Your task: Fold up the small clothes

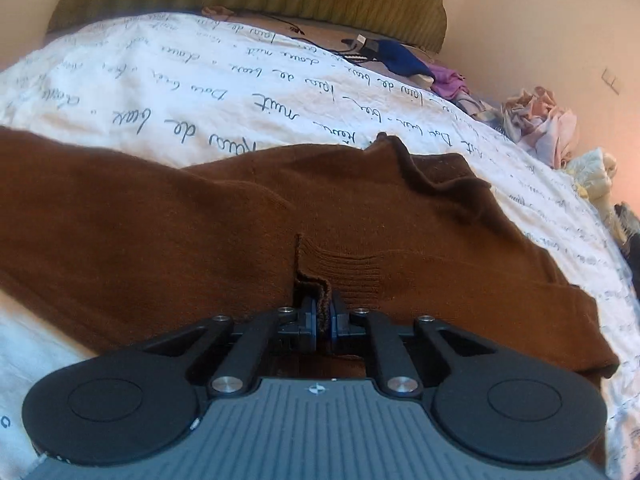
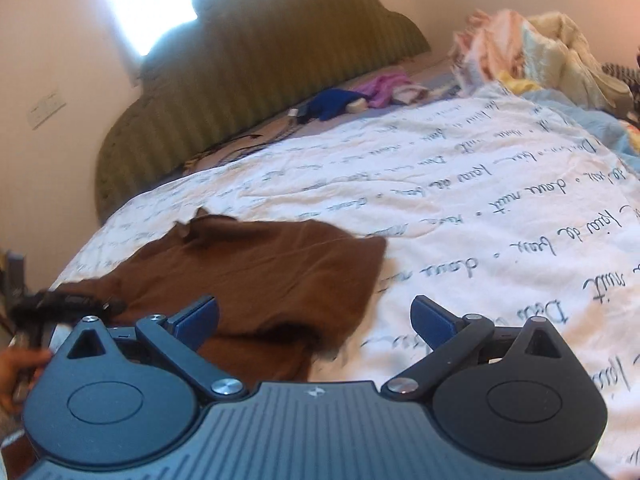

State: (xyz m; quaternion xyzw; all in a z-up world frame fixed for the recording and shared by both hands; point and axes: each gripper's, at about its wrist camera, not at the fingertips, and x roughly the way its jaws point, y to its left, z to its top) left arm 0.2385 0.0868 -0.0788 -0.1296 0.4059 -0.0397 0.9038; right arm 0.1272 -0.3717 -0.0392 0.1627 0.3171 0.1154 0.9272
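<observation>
On the bed (image 1: 120, 92): brown knit garment (image 1: 200, 220) spread flat for folding.
Left claw (image 1: 323, 320) clenched on its ribbed cuff, likely to carry the sleeve inward; right claw (image 2: 314, 316) released, hovering over the near edge.

Brown knit sweater (image 1: 248, 216); white bedspread (image 1: 168, 80) with dark cursive script; olive ribbed headboard (image 2: 240, 92); blue claw pads (image 2: 198, 318).
</observation>
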